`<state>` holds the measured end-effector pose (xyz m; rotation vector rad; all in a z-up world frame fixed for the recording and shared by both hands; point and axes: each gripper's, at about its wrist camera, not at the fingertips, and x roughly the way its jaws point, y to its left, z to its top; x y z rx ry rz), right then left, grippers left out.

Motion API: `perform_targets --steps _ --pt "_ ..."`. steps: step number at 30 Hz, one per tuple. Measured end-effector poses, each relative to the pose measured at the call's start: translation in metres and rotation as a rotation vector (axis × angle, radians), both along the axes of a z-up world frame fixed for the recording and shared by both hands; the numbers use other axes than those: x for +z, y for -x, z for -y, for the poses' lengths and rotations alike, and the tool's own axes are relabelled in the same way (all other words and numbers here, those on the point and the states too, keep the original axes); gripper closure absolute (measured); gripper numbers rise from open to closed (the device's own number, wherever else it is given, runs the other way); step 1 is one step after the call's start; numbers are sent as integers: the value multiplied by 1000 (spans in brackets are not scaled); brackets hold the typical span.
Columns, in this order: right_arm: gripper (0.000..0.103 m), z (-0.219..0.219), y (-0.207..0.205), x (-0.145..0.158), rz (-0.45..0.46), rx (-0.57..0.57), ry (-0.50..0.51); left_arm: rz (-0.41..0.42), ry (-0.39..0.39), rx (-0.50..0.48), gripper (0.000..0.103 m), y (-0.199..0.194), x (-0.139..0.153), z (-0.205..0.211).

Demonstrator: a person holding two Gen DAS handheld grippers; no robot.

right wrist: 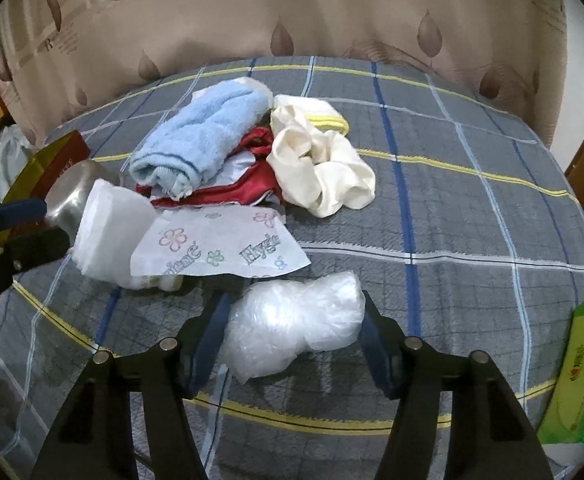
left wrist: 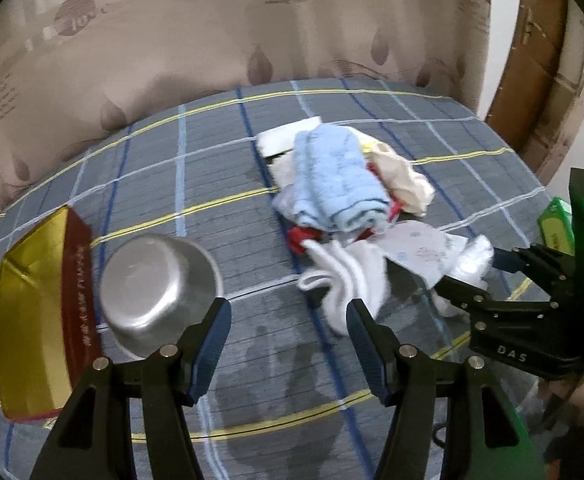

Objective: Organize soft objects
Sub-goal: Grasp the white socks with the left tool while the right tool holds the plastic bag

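The right gripper point(right wrist: 292, 336) has a crumpled clear plastic bag point(right wrist: 296, 320) between its blue pads, one pad against each side of the wad — it is clamped on the bag, low in the middle of the right wrist view. The bag's long axis runs across the frame, from pad to pad.

The left gripper point(left wrist: 288, 344) stands with its jaws apart and nothing between them, only the checked bedcover point(left wrist: 164, 184) below; its right fingertip sits just beside the hem of a white cloth point(left wrist: 352, 280) without a clear touch. A steel bowl point(left wrist: 160, 292), mouth down, lies just beside its left finger, and a gold-and-red box point(left wrist: 32, 320) is at the far left edge.

Past the bag, a flower-printed tissue sheet point(right wrist: 220, 248) lies flat over a white tissue pack point(right wrist: 108, 228). Beyond them is the heap: a rolled light blue towel point(right wrist: 204, 136), long axis running from lower left to upper right of the frame, on top of a red cloth point(right wrist: 228, 192), with a cream cloth point(right wrist: 320, 172) bunched to its right and a yellow-edged folded cloth point(right wrist: 324, 114) behind.

Open cover spreads across the right half of the right wrist view, up to a green wipes pack point(right wrist: 576, 376) at the right edge. A patterned curtain point(right wrist: 292, 8) closes off the far side.
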<state>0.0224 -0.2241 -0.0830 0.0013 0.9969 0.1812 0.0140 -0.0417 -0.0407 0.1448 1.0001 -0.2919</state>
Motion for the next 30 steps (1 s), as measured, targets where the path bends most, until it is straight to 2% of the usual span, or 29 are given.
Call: perform_targets --steps 7,14,21,22,23,24,26,30 --pt "44 5 -1 1 -16 -6 -38 -85 97 -90 42 -3 -10 20" --pt "44 6 -1 -1 -28 -2 -60 -134 96 -62 42 -25 -28 29" --pt "44 6 -2 -5 -46 6 -75 -198 141 -25 42 -39 -46 25" --pt "44 6 -2 -5 -45 8 -73 -186 156 -23 46 -39 -46 23" --pt "44 6 -1 -4 -42 8 -72 -185 153 -17 66 -40 -46 22" --pt "44 6 -1 -4 -41 9 -72 -196 168 -25 74 -41 -46 20" --pt "44 5 -1 -4 -38 12 -70 -201 200 -22 80 -41 -44 15" --pt "44 4 1 -5 -36 19 -66 -187 183 -22 83 -37 -35 9"
